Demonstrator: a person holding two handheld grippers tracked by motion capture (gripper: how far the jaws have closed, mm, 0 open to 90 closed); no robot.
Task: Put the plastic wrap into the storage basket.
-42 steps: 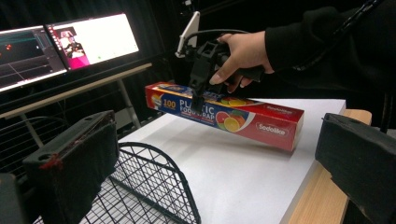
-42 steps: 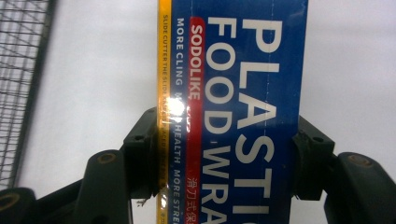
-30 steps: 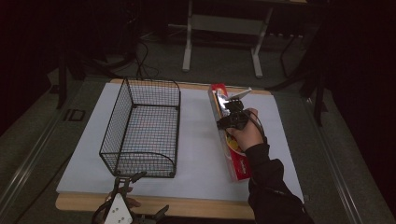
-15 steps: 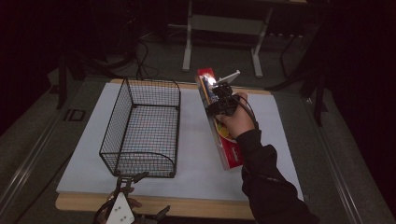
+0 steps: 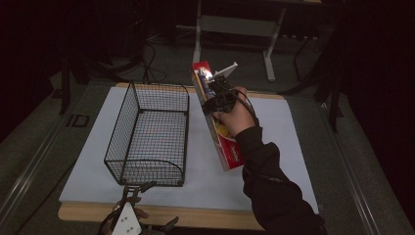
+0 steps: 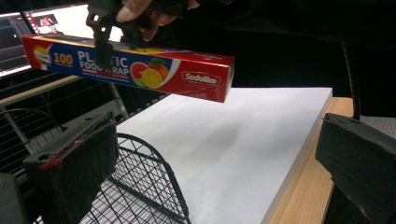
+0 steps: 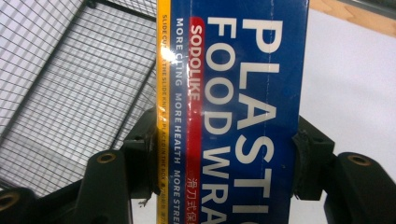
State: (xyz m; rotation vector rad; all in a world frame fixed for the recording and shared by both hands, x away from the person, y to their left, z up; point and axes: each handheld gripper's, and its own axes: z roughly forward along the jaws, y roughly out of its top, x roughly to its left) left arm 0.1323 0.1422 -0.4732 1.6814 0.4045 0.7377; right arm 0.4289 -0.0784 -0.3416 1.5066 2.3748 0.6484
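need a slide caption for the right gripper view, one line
Hand-held gripper clamps a plastic food wrap box above the wire basket.

A wooden table (image 5: 195, 216) stands on a grey floor (image 5: 39, 142). A white sheet (image 5: 210, 182) covers nearly all of the table top; bare wood shows as a strip along the near edge and as a thin line at the far edge. In the left gripper view the sheet (image 6: 233, 140) is plain and flat, with the wood (image 6: 303, 196) beside it at the right.

Behind the table stands a grey metal frame (image 5: 235, 24) with two legs. Dark cables (image 5: 147, 54) lie on the floor near it. A small label (image 5: 78, 120) sits on the floor left of the table. A lit monitor (image 6: 60, 18) shows at the top left of the left gripper view; its content is too small to read.
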